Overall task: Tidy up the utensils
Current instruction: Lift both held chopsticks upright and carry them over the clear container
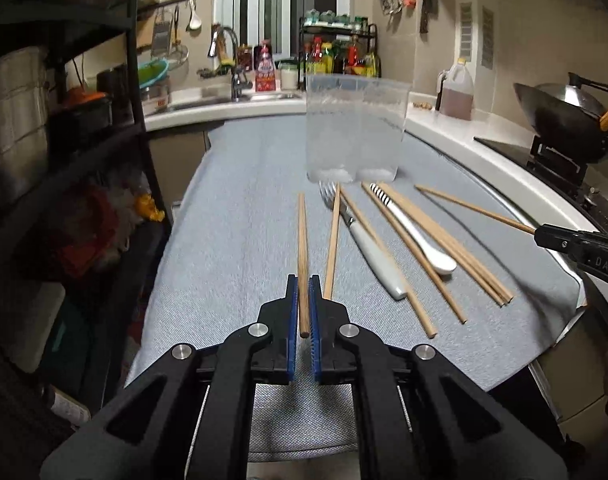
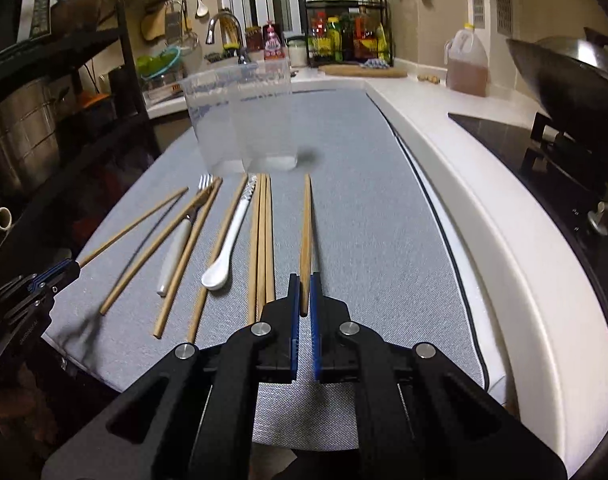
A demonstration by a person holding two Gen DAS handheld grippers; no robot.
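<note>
The left gripper (image 1: 303,284), black with ribbed blue pads, is clamped narrowly on a slim round wooden chopstick (image 1: 302,248) that points away toward the clear, frosted plastic two-compartment holder (image 1: 353,128). The right gripper (image 2: 304,284), of the same build, pinches another tapered wooden chopstick (image 2: 305,232) near its thick end, its thin tip aimed ahead.

Both work over a grey woven cloth mat (image 2: 363,208) with a fine, grainy texture. The remaining utensils lie loose on it in front of the holder: a steel fork with a smooth white handle (image 2: 176,248), tines toward the holder; a glossy white ceramic spoon with a striped handle end (image 2: 230,240), bowl toward the camera; a tight bundle of three straight chopsticks (image 2: 262,240) side by side just beside the spoon; and several single chopsticks (image 1: 419,256) lying at angles, some crossing the fork. The holder stands upright; through its cloudy walls I cannot tell whether anything is inside.
</note>
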